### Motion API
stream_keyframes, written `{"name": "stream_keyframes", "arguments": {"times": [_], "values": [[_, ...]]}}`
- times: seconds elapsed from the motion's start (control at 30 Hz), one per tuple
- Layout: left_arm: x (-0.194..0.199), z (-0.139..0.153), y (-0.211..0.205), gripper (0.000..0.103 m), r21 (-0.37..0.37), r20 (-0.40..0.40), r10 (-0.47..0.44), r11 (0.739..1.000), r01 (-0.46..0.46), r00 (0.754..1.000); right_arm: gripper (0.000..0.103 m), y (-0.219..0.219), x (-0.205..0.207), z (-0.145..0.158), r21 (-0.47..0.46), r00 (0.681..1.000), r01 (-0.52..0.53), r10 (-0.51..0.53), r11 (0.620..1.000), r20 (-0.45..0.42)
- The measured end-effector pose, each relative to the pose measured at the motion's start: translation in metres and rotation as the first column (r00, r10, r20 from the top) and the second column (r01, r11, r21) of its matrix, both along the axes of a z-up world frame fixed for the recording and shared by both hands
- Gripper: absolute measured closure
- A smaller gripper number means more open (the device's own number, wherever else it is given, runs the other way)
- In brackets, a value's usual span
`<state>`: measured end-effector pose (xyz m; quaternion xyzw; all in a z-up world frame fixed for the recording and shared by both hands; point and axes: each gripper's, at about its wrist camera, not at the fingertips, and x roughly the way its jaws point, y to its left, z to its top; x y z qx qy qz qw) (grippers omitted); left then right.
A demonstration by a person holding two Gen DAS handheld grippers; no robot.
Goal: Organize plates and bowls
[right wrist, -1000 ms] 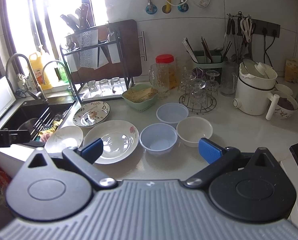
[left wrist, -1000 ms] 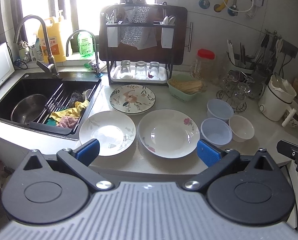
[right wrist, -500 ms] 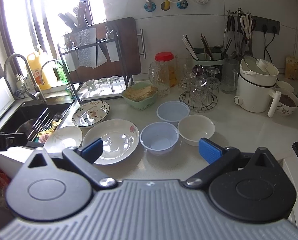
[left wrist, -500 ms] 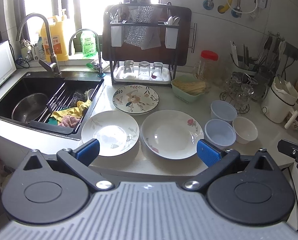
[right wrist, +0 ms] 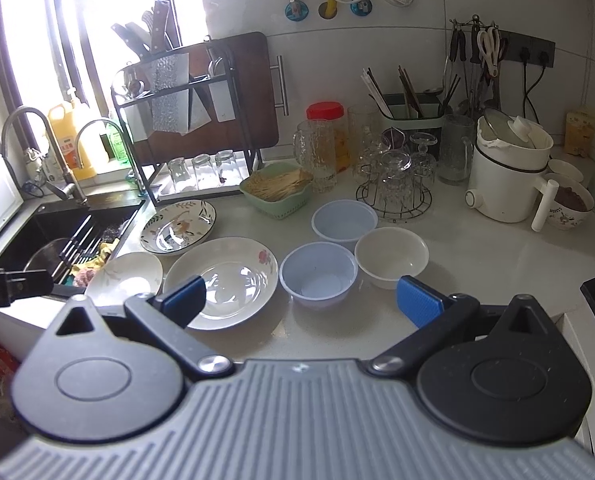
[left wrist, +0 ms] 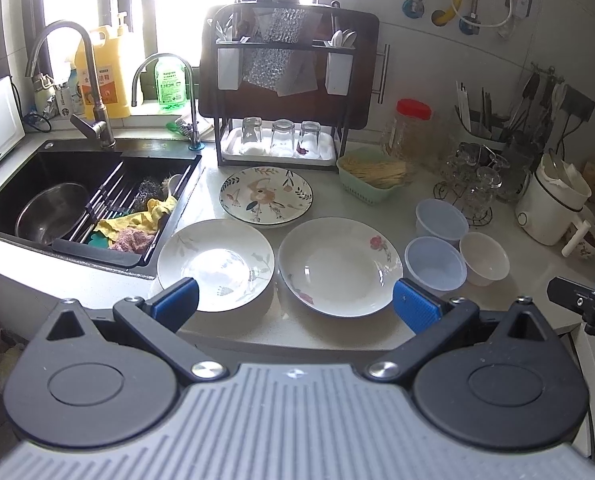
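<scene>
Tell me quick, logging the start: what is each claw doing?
Left claw: open, holding nothing.
Right claw: open, holding nothing.

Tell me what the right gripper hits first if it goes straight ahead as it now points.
Likely the near blue bowl, which sits between the open right gripper fingers' line; depth is unclear, so it may meet the counter first.

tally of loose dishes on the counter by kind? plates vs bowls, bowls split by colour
Plates: 3 (patterned plate, white plate by the sink, white plate with red flower)
Blue bowls: 2 (rear, front)
White bowls: 1
Total: 6, all on the counter, none stacked. Left gripper and right gripper both open, holding nothing.
</scene>
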<state>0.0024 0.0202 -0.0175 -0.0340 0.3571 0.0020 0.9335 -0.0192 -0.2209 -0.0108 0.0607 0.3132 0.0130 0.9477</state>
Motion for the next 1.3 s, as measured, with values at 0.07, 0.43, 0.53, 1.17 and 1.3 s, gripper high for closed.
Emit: {"name": "stream_keyframes", "arguments": {"times": [0.07,0.43,0.53,1.17,1.3], "values": [[-0.002,0.0,-0.003,0.0,0.001,0.003,-0.003,1.0,0.003,1.0,0.0,0.0,-0.001,0.0,-0.005,1.0,-0.004,0.004,1.0,-0.002],[-0.009,-0.02,-0.026,0.0,0.003,0.028,0.024,1.0,-0.024,0.999,0.0,-0.014,-0.006,-0.009,0.018,0.999,-0.035,0.035,0.999,0.001],[-0.005,-0.028,-0.037,0.0,0.014,0.034,0.056,0.998,-0.056,0.998,0.0,-0.02,-0.004,-0.015,0.023,0.999,-0.045,0.045,0.999,0.002],[0.063,-0.036,-0.054,0.0,-0.011,0.146,0.071,0.997,-0.07,0.987,0.0,-0.021,0.013,-0.033,-0.014,0.994,-0.107,0.107,0.994,0.016],[0.086,-0.051,-0.026,0.0,-0.065,0.112,-0.02,0.998,0.027,0.994,0.0,0.01,0.019,-0.04,-0.054,0.998,-0.059,0.06,0.997,0.017]]}}
